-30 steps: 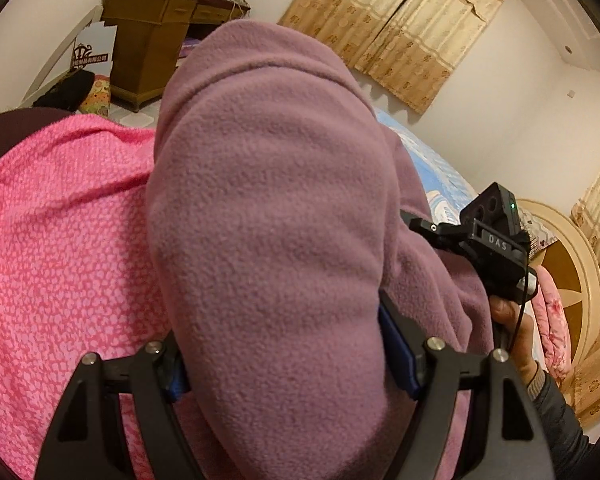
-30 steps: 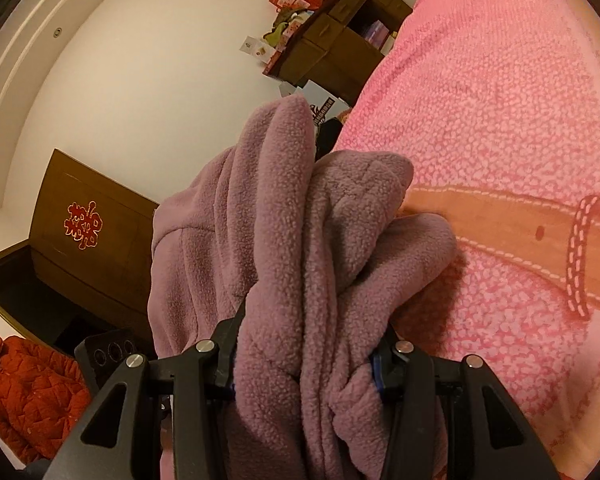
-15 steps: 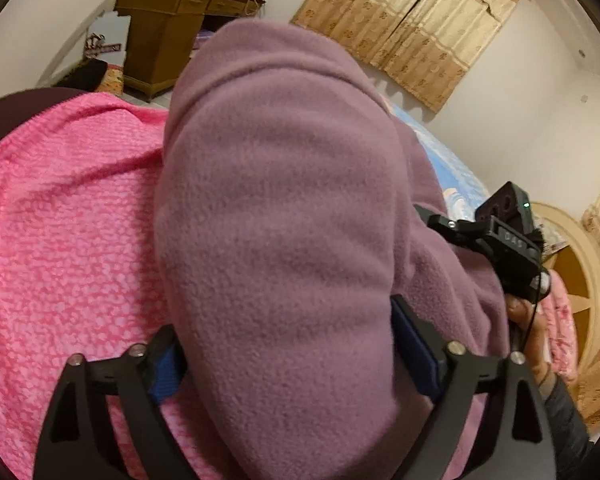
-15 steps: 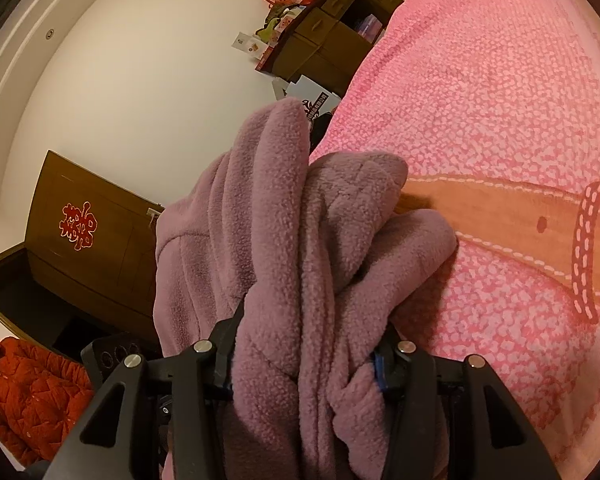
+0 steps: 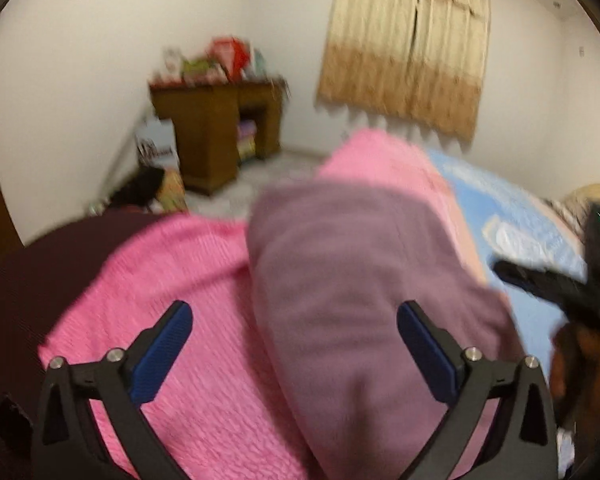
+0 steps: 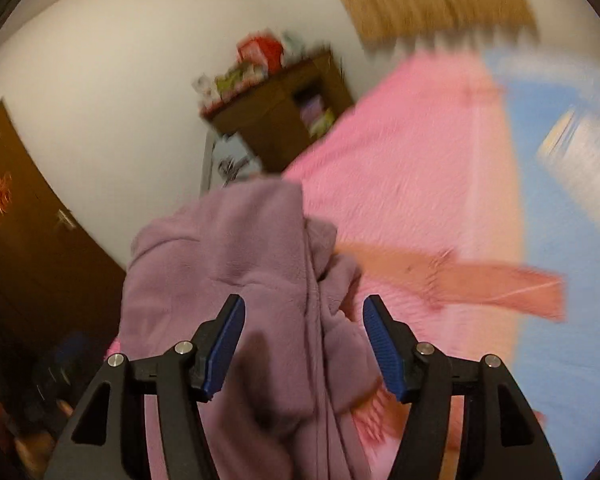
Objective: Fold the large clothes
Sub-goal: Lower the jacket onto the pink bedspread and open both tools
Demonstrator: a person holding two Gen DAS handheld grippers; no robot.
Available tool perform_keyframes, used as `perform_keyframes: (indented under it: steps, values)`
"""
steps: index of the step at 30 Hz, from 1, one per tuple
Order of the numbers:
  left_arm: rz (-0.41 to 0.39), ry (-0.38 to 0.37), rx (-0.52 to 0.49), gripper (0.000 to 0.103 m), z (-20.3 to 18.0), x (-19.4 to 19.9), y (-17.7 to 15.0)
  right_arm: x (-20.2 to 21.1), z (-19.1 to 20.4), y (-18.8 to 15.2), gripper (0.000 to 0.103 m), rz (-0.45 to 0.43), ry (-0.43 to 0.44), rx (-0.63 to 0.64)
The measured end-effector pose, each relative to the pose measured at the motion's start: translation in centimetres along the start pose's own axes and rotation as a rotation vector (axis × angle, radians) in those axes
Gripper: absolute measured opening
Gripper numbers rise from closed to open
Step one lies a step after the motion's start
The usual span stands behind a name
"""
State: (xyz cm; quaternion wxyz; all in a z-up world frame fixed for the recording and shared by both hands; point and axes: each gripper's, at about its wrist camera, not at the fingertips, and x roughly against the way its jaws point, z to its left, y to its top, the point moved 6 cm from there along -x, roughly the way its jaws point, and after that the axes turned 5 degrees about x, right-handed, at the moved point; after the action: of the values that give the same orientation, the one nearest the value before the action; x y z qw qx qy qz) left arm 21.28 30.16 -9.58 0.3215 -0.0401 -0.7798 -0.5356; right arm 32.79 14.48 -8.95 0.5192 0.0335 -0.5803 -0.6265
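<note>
the mauve fleece garment (image 5: 364,280) lies bunched in a thick fold on the pink bedspread (image 5: 180,280), which serves as the landmark here. the left gripper (image 5: 296,328) has just been opening and its jaws now stand wide; the fleece sits between the blue pads (image 5: 160,348) but neither pad presses on it, with bare bedspread showing beside the left pad. the right gripper (image 6: 304,344) has also just been opening; its jaws are parted with the garment's crumpled edge (image 6: 260,280) between them, both pads clear of the cloth. in the left wrist view the right gripper's black body (image 5: 572,284) shows blurred at the far side of the fleece, held by a hand (image 5: 580,364). beyond the bedspread's far edge a brown wooden desk (image 5: 220,136) stands against the white wall, and tan curtains (image 5: 408,40) hang above. a light blue sheet (image 6: 572,208) borders the bedspread's other side. both views are motion-blurred.
</note>
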Motion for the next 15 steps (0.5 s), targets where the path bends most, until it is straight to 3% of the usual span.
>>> perform_keyframes:
  steps: [3,8,15]
  values:
    - [-0.033,0.000,-0.016,0.103,0.1,1.0,0.3,4.2,3.1,-0.8,0.078,-0.087,-0.004,0.079]
    - [0.021,-0.027,-0.043,0.103,-0.6,0.6,-0.3,7.1,6.7,-0.9,0.078,-0.148,-0.031,0.171]
    - [-0.014,-0.011,-0.075,0.103,-3.0,1.4,0.5,8.6,8.7,-0.2,0.078,-0.193,-0.058,0.207]
